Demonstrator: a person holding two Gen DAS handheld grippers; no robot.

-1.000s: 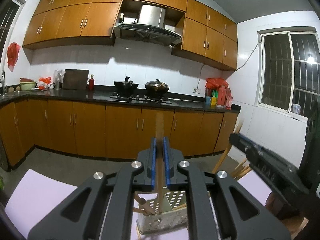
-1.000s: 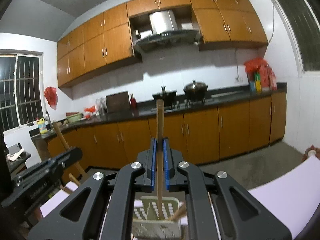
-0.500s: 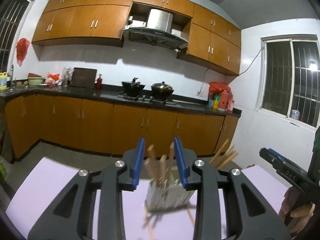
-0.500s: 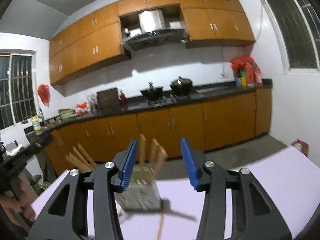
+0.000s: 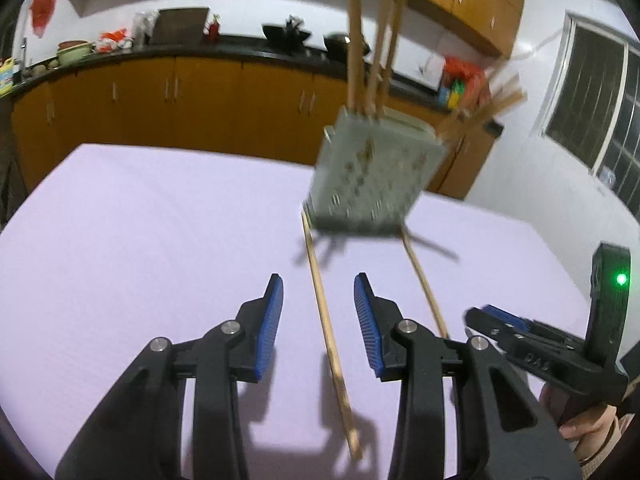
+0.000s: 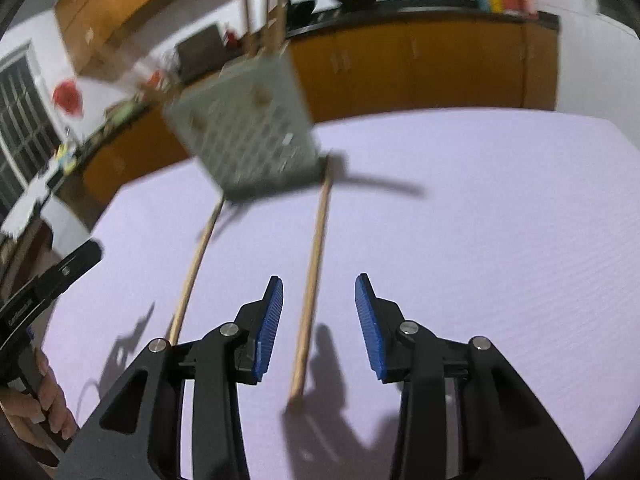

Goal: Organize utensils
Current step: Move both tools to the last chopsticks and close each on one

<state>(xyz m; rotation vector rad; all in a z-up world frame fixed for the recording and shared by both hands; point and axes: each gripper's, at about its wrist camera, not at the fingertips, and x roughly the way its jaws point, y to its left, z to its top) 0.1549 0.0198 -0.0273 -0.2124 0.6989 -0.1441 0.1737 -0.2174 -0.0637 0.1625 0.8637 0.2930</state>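
Observation:
A grey perforated holder [image 5: 372, 176] [image 6: 248, 128] stands on the lilac table [image 5: 140, 220] [image 6: 480, 200] with several wooden chopsticks upright in it. Two more chopsticks lie flat in front of it. One chopstick [image 5: 336, 360] lies between the jaws of my left gripper [image 5: 318, 282], which are opening; the pads are clear of it. The other chopstick [image 6: 312, 264] [image 5: 424, 288] lies between the jaws of my right gripper [image 6: 319, 284] [image 5: 500, 320], which are closing without touching it. Both grippers point down at the table.
Past the table's far edge run orange kitchen cabinets [image 5: 200, 92] under a dark counter with pots and bottles. A barred window [image 5: 592, 92] is at the right. A hand [image 5: 580, 432] holds the right gripper, and another hand [image 6: 40, 400] holds the left one.
Both grippers were shut on upright chopsticks above the holder. They have let go, opened and dropped toward the table, each now over a chopstick lying flat.

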